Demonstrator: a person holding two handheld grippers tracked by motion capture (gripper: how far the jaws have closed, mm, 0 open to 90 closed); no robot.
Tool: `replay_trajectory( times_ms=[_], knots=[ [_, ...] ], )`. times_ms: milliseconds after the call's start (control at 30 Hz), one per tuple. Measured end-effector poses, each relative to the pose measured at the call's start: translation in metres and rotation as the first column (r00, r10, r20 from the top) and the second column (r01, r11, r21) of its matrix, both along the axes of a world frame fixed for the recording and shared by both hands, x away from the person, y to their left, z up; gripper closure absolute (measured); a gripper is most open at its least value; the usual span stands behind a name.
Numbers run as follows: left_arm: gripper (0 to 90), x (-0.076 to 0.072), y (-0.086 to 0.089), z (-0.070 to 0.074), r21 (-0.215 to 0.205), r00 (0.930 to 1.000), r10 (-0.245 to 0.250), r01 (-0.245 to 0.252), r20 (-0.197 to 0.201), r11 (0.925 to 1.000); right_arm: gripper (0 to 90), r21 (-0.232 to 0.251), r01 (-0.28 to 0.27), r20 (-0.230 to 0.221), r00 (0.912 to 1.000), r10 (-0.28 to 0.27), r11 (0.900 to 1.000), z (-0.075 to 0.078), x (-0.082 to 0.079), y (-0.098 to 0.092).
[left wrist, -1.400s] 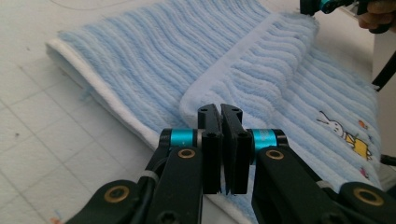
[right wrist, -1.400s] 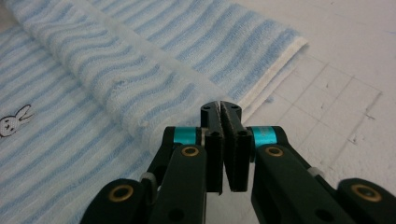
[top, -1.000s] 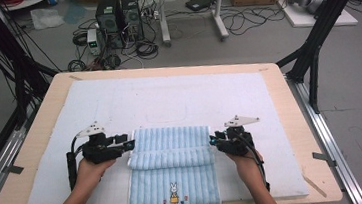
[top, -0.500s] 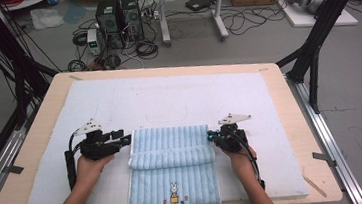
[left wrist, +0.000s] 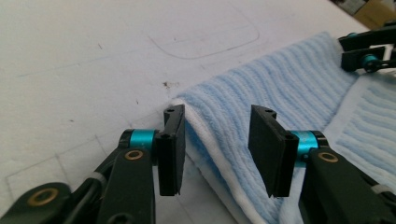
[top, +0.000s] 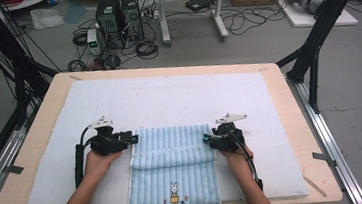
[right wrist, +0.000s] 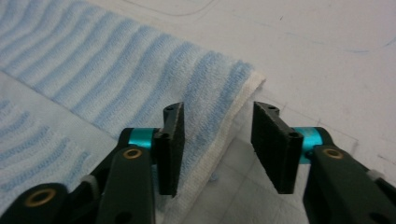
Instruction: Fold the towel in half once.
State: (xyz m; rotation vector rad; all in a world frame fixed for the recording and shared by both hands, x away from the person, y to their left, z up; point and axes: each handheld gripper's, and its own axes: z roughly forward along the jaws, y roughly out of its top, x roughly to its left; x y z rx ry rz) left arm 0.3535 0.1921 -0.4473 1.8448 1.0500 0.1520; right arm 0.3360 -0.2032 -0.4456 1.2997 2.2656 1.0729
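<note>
Left gripper (left wrist: 217,149) fingers (left wrist: 170,149) set partly apart, just been closing; folded towel (top: 173,170) edge seen between them, near left finger, not pinched. Right gripper (right wrist: 217,149) fingers (right wrist: 275,147) likewise partly apart, just been opening; white towel hem lying between, not clamped. In high view, left gripper (top: 131,137) placed at towel's far left corner, right gripper (top: 207,139) at far right corner. Blue striped towel laid on white mat (top: 168,98), near front edge of table (top: 39,115), far part folded over toward person.
</note>
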Motion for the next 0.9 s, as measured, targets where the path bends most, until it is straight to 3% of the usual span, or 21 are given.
replay_trajectory(
  times_ms=[67,100,200,233,333,400,433,533,567,633,667,700,900],
  knots=[
    [54.7,0.003,-0.006,-0.004,0.046,0.9998,0.004,-0.003,-0.017,0.999,51.6,-0.007,-0.008,-0.002,1.0,0.008,1.0,-0.001,0.001,0.001],
    [55.2,0.003,-0.009,-0.006,0.078,1.0,0.007,-0.006,-0.004,0.997,52.1,-0.013,-0.008,-0.002,1.0,0.008,1.0,-0.001,0.0,0.002],
    [72.7,0.003,-0.01,-0.005,0.137,0.9992,0.021,-0.026,0.033,0.9903,57.9,-0.029,-0.024,0.003,0.9997,0.024,0.999,-0.001,0.0,0.003],
    [81.3,0.004,-0.009,-0.005,0.123,0.9993,0.028,-0.03,0.025,0.992,63.5,-0.031,-0.033,0.003,0.9994,0.033,0.999,-0.001,-0.001,0.002],
    [84.7,0.006,-0.009,-0.005,0.122,0.999,0.04,-0.043,0.022,0.9917,78.4,-0.014,-0.068,-0.005,0.9977,0.068,0.998,-0.001,-0.001,0.004],
    [83.2,0.005,-0.01,-0.005,0.124,0.9982,0.052,-0.055,0.029,0.9907,76.6,-0.025,-0.066,-0.001,0.9978,0.066,0.997,0.0,-0.002,0.005],
    [77.9,0.004,-0.01,-0.005,0.118,0.9973,0.068,-0.071,0.028,0.9906,69.9,-0.017,-0.046,-0.009,0.9989,0.046,0.999,0.0,-0.002,0.005],
    [55.5,0.002,-0.011,-0.005,0.115,0.9975,0.065,-0.067,0.029,0.9911,66.7,-0.003,-0.041,-0.014,0.9991,0.041,0.999,-0.001,-0.001,0.003],
    [56.5,0.001,-0.013,-0.005,0.147,0.997,0.058,-0.065,0.051,0.9869,67.6,-0.008,-0.043,-0.011,0.999,0.043,0.999,-0.001,-0.001,0.003],
    [67.1,0.0,-0.016,-0.005,0.189,0.995,0.057,-0.072,0.082,0.9793,76.0,0.01,-0.05,-0.021,0.9985,0.05,0.999,-0.001,0.0,0.002],
    [74.1,0.001,-0.015,-0.005,0.179,0.9969,0.032,-0.044,0.071,0.9829,84.4,0.041,-0.066,-0.04,0.9969,0.067,0.997,-0.002,0.001,0.0],
    [85.8,0.002,-0.016,-0.004,0.172,0.9977,0.032,-0.042,0.06,0.9842,84.5,0.057,-0.078,-0.046,0.9957,0.08,0.995,-0.003,0.002,-0.001],
    [86.4,0.02,-0.02,0.0,0.154,0.9982,0.045,-0.05,0.04,0.9867,85.6,0.008,-0.065,-0.004,0.9979,0.065,0.998,0.002,0.009,0.0]
  ],
)
